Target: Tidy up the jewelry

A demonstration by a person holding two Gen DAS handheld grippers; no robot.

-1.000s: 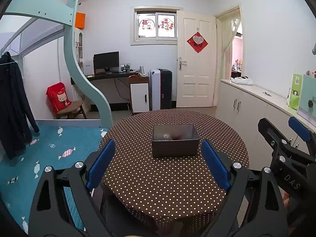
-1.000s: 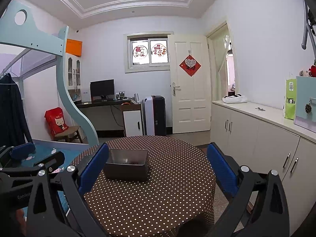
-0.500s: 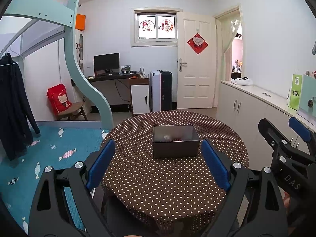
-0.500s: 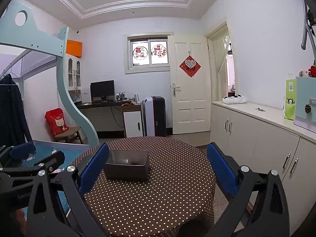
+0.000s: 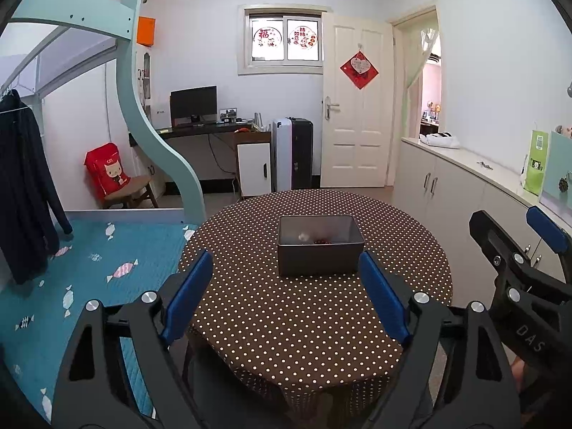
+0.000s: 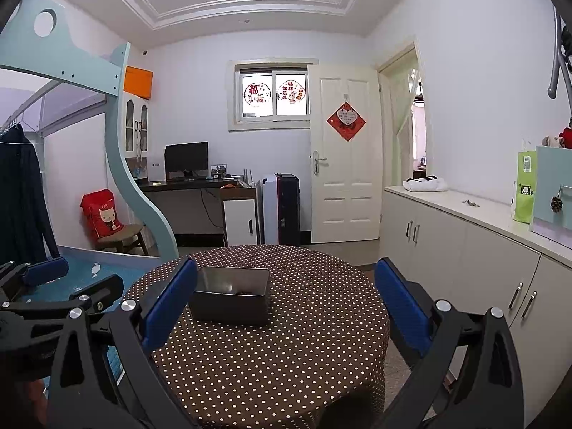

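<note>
A dark grey open box (image 5: 320, 253) stands near the middle of a round table with a brown polka-dot cloth (image 5: 286, 321). Inside it lie a pale round piece (image 5: 303, 236) and small dark red beads (image 5: 321, 240). The box also shows in the right wrist view (image 6: 230, 304), with the beads (image 6: 245, 290) inside. My left gripper (image 5: 286, 296) is open and empty, held back above the table's near edge. My right gripper (image 6: 286, 304) is open and empty, to the right of the left one, which shows at the left edge of the right wrist view (image 6: 53, 286).
A teal loft-bed frame (image 5: 157, 143) and a blue mat (image 5: 89, 268) are to the left. White cabinets with a countertop (image 5: 464, 186) run along the right wall. A desk with a monitor (image 5: 193, 107), a suitcase (image 5: 300, 157) and a white door (image 5: 354, 114) stand behind the table.
Both views have shifted very slightly; the box sits a touch lower in the frames. The grippers stay open and empty, and nothing on the table moved.
</note>
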